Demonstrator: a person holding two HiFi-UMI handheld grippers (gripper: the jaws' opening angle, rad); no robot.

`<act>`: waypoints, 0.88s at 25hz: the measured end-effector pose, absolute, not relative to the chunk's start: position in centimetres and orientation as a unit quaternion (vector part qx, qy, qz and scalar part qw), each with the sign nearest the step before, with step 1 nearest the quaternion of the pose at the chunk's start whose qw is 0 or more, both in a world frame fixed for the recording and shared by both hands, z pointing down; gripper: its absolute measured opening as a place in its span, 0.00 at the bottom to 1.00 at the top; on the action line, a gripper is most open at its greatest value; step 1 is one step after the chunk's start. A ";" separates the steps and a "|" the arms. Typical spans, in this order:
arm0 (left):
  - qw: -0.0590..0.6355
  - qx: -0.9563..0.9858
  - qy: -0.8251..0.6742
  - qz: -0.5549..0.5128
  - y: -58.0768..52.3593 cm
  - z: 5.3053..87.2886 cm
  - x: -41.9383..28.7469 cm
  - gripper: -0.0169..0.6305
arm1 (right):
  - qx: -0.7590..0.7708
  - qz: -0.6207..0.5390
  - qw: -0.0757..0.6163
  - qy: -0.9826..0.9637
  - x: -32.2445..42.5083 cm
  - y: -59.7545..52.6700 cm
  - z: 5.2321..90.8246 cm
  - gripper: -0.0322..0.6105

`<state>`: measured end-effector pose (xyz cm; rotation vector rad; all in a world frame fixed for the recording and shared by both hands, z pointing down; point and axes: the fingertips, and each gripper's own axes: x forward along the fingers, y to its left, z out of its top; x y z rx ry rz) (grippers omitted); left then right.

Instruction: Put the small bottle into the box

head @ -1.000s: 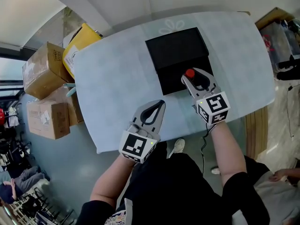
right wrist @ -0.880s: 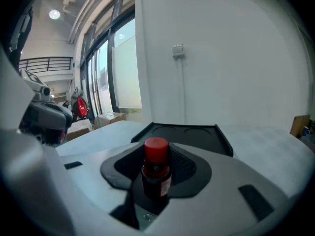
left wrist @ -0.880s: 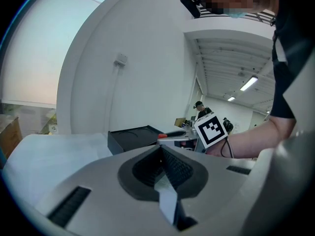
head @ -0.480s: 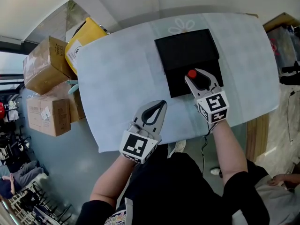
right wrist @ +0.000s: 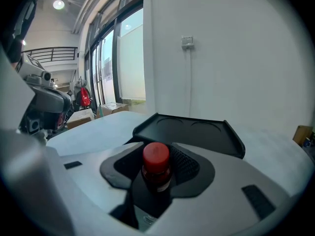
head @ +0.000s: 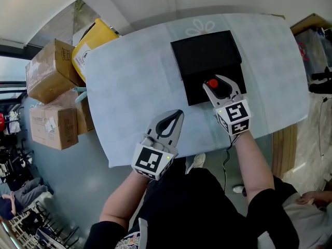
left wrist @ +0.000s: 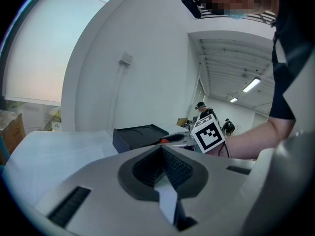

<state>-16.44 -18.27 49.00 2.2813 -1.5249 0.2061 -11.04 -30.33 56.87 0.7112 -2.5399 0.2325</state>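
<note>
The small bottle [head: 211, 82], dark with a red cap, is upright between the jaws of my right gripper [head: 216, 85], which is shut on it. It hangs over the near part of the open black box [head: 199, 90]; the box's lid [head: 206, 51] lies back beyond. In the right gripper view the bottle [right wrist: 156, 167] sits in my right gripper [right wrist: 157, 154], with the lid [right wrist: 192, 132] and its two round recesses just ahead. My left gripper [head: 177, 116] is shut and holds nothing, near the table's front edge. In its own view my left gripper [left wrist: 161, 154] faces the box [left wrist: 139, 135].
The pale blue table [head: 129, 87] has its front edge close to the person's body. Cardboard boxes [head: 49, 74] and a yellow package [head: 93, 40] stand on the floor at the left. A wooden piece of furniture [head: 311, 22] is at the far right.
The head view has shifted a little. The right gripper with the bottle has hardly moved over the box. The left gripper has stayed where it was.
</note>
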 end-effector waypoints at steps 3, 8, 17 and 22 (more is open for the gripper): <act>0.189 0.814 -0.545 0.072 -17.9 48.5 -16.1 0.04 | 0.258 0.085 0.244 -0.931 -10.8 -29.9 56.5 0.30; 0.178 0.813 -0.550 0.069 -16.8 47.2 -15.4 0.04 | 0.262 0.076 0.227 -0.935 -10.0 -28.6 54.3 0.31; 0.150 0.822 -0.546 0.063 -13.7 44.8 -11.0 0.04 | 0.279 0.059 0.170 -0.943 -5.2 -24.6 48.1 0.27; 0.135 0.826 -0.544 0.059 -11.2 43.4 -8.1 0.04 | 0.286 0.054 0.135 -0.947 -1.8 -20.7 44.5 0.07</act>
